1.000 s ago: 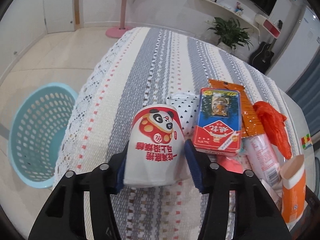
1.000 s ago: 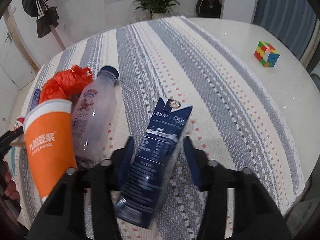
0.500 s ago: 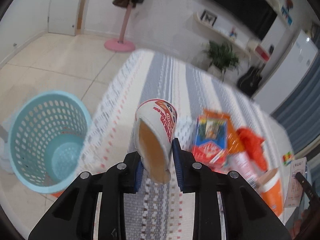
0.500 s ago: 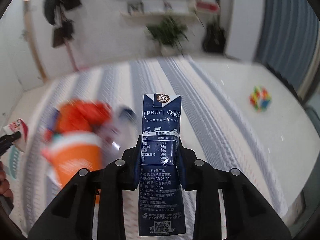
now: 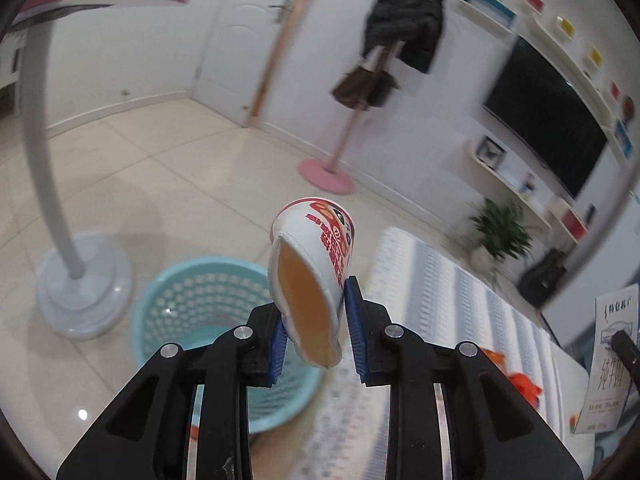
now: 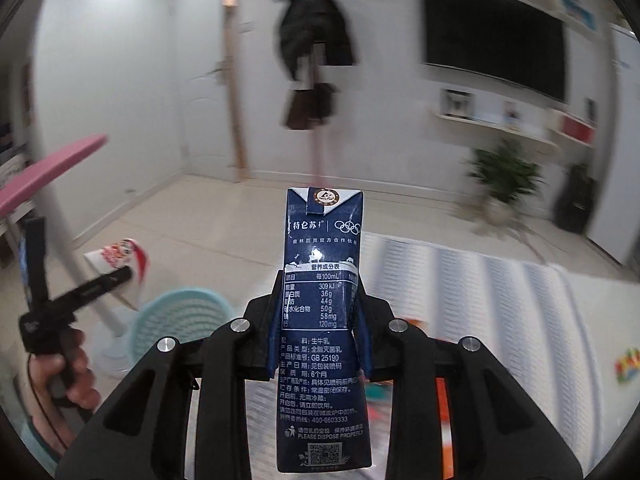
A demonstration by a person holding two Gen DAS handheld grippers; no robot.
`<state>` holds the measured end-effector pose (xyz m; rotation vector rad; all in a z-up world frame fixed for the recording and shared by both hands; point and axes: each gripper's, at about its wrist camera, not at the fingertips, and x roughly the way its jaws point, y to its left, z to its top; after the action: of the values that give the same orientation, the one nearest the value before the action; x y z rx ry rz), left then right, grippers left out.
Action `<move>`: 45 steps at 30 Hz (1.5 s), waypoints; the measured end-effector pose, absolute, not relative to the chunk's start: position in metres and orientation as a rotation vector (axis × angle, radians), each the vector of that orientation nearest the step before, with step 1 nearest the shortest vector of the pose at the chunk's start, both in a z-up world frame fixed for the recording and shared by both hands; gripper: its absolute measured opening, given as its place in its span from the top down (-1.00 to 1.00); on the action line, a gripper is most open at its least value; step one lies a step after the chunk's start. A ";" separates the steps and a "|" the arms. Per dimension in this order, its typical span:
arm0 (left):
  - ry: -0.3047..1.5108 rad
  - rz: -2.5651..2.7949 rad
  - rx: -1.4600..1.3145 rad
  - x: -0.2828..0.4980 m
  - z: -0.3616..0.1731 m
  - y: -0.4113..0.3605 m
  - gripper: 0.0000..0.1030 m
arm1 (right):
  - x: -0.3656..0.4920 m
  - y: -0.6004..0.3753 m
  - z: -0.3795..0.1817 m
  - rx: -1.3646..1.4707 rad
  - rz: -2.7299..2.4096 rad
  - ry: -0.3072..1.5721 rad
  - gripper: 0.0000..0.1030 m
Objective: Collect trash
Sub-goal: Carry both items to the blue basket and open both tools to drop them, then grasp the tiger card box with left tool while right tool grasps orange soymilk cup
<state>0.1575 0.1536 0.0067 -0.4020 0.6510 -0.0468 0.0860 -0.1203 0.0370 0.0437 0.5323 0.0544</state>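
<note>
My left gripper (image 5: 316,340) is shut on a white paper cup (image 5: 312,272) with red print, squeezed flat and held in the air above and to the right of the light blue mesh basket (image 5: 192,304) on the floor. My right gripper (image 6: 320,340) is shut on a dark blue milk carton (image 6: 324,320), held upright in the air. In the right wrist view the left gripper with its cup (image 6: 120,260) is at the left, over the basket (image 6: 180,320).
The table with a striped cloth (image 5: 440,300) lies to the right, with orange trash (image 5: 524,384) on it. A floor lamp base (image 5: 80,292) stands left of the basket. A pink coat stand (image 5: 332,168) is farther back. A colour cube (image 6: 628,364) sits on the table.
Both grippers closed on their items, lifted them off the table and swung left toward the basket. The cup now hangs near the basket's rim.
</note>
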 end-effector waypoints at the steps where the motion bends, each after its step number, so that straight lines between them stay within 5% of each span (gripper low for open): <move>1: 0.656 -0.032 -0.405 0.159 0.004 0.160 0.51 | 0.098 -0.103 0.035 0.039 0.094 0.544 0.48; 21: 0.920 0.117 -0.370 0.192 -0.101 0.223 0.44 | 0.237 0.038 -0.112 0.177 0.325 0.941 0.46; 24: 0.928 0.139 -0.353 0.191 -0.104 0.228 0.17 | 0.243 0.042 -0.125 0.225 0.332 0.976 0.46; 28: 0.918 0.157 -0.360 0.186 -0.099 0.233 -0.02 | 0.246 0.041 -0.130 0.257 0.343 0.996 0.33; 30: 0.907 0.155 -0.360 0.183 -0.095 0.234 -0.07 | 0.242 0.041 -0.130 0.277 0.351 0.995 -0.02; 31: 0.902 0.155 -0.360 0.182 -0.093 0.235 -0.09 | 0.241 0.039 -0.130 0.284 0.351 0.990 -0.05; 45: 0.793 0.108 -0.378 0.164 -0.050 0.212 -0.10 | 0.204 0.022 -0.104 0.178 0.335 0.908 -0.05</move>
<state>0.1645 0.2117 -0.0499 -0.3783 0.7930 0.1075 0.2042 0.0220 -0.1041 0.1776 0.9080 0.3351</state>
